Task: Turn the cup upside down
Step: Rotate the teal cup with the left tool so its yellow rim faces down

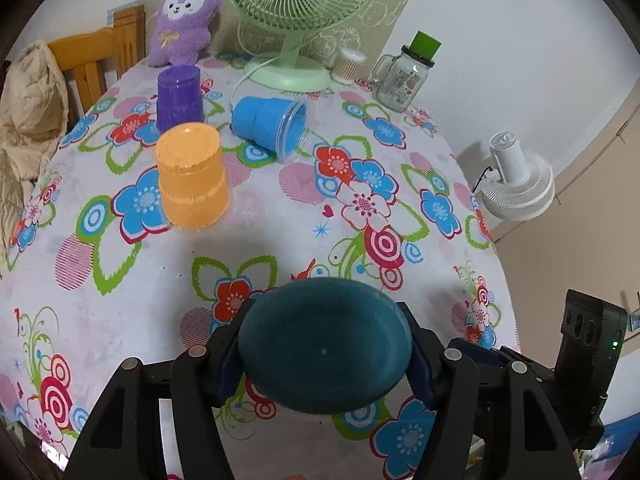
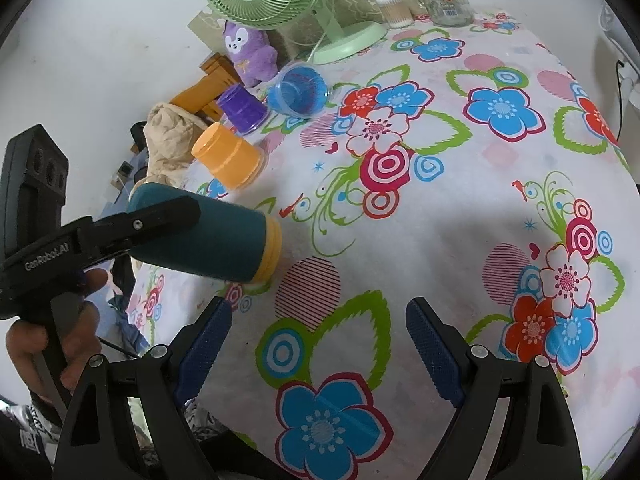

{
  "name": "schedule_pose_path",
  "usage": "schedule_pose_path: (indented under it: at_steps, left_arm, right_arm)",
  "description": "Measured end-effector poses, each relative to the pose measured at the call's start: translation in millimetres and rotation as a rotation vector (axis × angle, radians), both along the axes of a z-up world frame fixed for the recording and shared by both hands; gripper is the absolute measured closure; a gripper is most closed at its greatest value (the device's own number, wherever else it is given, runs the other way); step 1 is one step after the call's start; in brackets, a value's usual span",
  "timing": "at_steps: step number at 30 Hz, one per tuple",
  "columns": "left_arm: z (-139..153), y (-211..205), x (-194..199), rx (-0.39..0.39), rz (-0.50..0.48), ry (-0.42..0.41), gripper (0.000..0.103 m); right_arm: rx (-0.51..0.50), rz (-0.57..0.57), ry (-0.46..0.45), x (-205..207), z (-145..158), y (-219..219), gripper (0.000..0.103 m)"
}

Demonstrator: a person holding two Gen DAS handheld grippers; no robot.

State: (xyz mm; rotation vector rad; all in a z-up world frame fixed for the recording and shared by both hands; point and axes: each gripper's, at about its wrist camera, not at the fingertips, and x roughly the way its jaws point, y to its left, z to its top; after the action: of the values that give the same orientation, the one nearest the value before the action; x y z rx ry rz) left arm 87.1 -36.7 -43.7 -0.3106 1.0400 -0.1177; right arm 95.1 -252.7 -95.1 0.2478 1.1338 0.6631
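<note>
My left gripper (image 1: 325, 354) is shut on a dark teal cup (image 1: 325, 345), whose flat bottom faces the camera. In the right wrist view the teal cup (image 2: 212, 240) is tilted on its side above the table, its yellow rim (image 2: 270, 250) pointing right, with the left gripper (image 2: 160, 220) clamped on it. My right gripper (image 2: 318, 344) is open and empty above the floral tablecloth. An orange cup (image 1: 192, 176) and a purple cup (image 1: 179, 96) stand upside down. A blue cup (image 1: 268, 124) lies on its side.
A green desk fan (image 1: 298, 20), a cotton-swab jar (image 1: 347, 66), a glass mug with a green lid (image 1: 404, 76) and a purple plush (image 1: 186, 16) stand at the table's far edge. A white fan (image 1: 516, 180) is off the right edge. A wooden chair with a beige jacket (image 1: 32, 120) is at left.
</note>
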Motion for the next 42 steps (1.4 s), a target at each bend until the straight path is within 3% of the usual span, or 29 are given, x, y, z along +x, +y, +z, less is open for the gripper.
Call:
schedule_pose_path:
  at_steps: [9,18,20,25,42]
  left_arm:
    - [17,2,-10,0.054,0.012,-0.045,0.035]
    - [14,-1,-10,0.038,-0.007,-0.035,0.034]
    - [11,-4,-7,0.020,-0.036,-0.019,0.016]
    - [16,1,-11,-0.049,-0.029,-0.063,0.006]
    - [18,13,-12,-0.071,-0.008,-0.079,0.003]
  right_arm:
    - [0.003,0.020,-0.006,-4,4,9,0.012]
    - [-0.007,0.019,-0.006,-6,5,10,0.012]
    - [-0.010,0.012,-0.002,-4,4,8,0.012]
    - [-0.013,0.009,-0.002,-2,4,9,0.012]
    - [-0.027,0.023,-0.014,-4,9,19,0.012]
